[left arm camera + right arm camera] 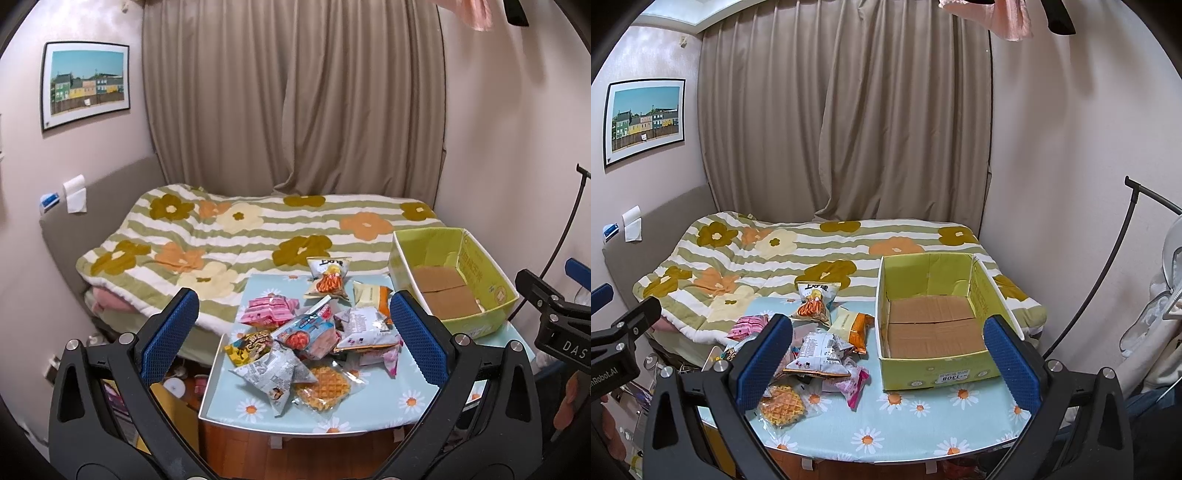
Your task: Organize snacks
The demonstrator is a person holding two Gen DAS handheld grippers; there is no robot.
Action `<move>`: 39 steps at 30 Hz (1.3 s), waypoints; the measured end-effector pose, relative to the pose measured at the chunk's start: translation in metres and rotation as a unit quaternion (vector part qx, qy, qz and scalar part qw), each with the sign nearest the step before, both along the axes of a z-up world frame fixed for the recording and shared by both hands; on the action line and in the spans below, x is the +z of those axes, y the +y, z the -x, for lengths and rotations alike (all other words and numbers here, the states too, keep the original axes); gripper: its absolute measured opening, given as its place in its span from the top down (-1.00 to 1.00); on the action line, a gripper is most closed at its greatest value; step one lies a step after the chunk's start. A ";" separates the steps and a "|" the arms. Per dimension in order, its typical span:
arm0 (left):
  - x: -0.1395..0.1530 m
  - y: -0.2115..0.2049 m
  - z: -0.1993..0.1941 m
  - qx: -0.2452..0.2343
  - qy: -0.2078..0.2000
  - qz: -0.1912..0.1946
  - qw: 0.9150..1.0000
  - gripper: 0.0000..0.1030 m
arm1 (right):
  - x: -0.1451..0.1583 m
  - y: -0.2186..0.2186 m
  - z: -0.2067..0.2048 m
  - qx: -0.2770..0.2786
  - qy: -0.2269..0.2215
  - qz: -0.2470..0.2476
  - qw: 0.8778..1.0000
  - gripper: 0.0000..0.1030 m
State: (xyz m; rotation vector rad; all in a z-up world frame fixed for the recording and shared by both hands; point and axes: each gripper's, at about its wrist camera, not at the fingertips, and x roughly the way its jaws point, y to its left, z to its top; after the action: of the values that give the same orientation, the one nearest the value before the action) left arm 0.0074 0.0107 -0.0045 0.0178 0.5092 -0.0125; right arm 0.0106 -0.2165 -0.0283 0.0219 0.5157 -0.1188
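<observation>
1. The left gripper (293, 336) hangs above the tabletop (369, 413), fingers spread wide and holding nothing.
2. The right gripper (888, 360) is likewise wide apart and bare.
3. The snack packets (306, 332) lie heaped on the tabletop, left of the cardboard box (938, 373).

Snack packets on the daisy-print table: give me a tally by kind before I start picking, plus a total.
Clear-wrapped golden waffle: 1
Pink packets: 2
Opaque printed foil bags, other colours: 6
Total visible: 9; the heap may hide more.
Green cardboard box: holds 0.
</observation>
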 end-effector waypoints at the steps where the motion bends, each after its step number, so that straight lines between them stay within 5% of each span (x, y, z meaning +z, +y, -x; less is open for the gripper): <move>1: 0.001 0.002 -0.001 0.000 0.000 0.002 1.000 -0.99 | 0.000 0.000 -0.001 0.000 0.001 0.000 1.000 -0.99; 39: -0.012 0.006 -0.020 0.000 0.012 -0.007 1.000 -0.99 | -0.006 0.012 -0.012 -0.003 0.007 -0.005 1.000 -0.99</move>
State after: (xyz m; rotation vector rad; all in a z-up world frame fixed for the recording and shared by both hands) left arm 0.0271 0.0166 -0.0169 0.0308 0.5336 -0.0096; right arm 0.0231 -0.2045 -0.0343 0.0321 0.5310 -0.1214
